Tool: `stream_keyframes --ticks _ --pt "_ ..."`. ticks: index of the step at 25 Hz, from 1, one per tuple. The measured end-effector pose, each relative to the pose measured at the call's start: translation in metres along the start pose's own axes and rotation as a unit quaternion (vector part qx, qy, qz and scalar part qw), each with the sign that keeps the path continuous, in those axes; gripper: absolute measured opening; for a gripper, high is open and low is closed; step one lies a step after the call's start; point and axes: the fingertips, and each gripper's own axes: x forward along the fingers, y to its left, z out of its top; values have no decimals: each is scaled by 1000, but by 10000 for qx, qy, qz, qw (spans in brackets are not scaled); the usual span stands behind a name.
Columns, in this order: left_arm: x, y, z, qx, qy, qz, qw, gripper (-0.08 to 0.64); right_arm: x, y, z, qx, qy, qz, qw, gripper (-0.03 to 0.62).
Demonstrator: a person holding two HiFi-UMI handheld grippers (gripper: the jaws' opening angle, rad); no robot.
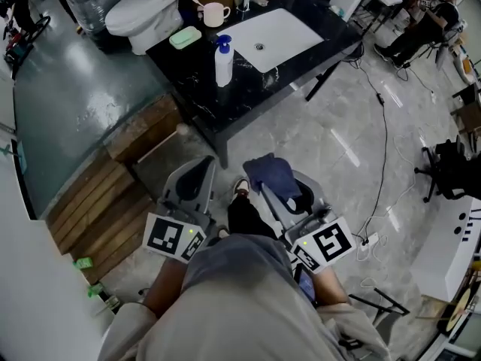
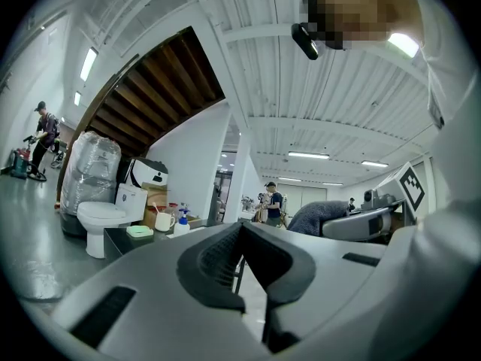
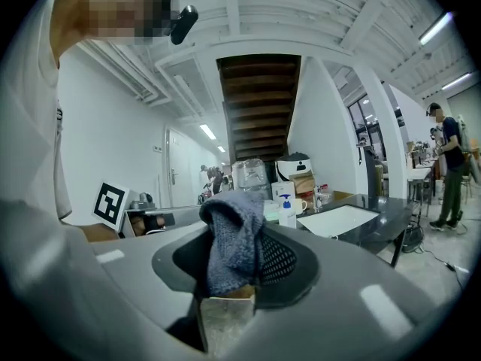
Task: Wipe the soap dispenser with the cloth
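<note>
Cloth (image 3: 229, 232), nubbly blue knit, clamped in right claw (image 3: 239, 258), left claw (image 2: 242, 239) pressed together

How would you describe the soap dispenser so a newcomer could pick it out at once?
Find the black counter beside the white toilet. On it, just left of the white sink in the head view, stands the soap dispenser. It is the only tall white bottle with a blue pump top; the green dish behind it is flat and the mug is squat.
</note>
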Motion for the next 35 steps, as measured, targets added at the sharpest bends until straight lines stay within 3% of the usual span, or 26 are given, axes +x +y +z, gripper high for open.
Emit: stream_keyframes --ticks 19,35 --pt "158 65 -20 -24 565 122 9983 6 107 -136 -5 434 321 421 9976 130" --pt "210 84 18 543 261 556 9966 6 141 -189 36 268 -228 940 9950 130"
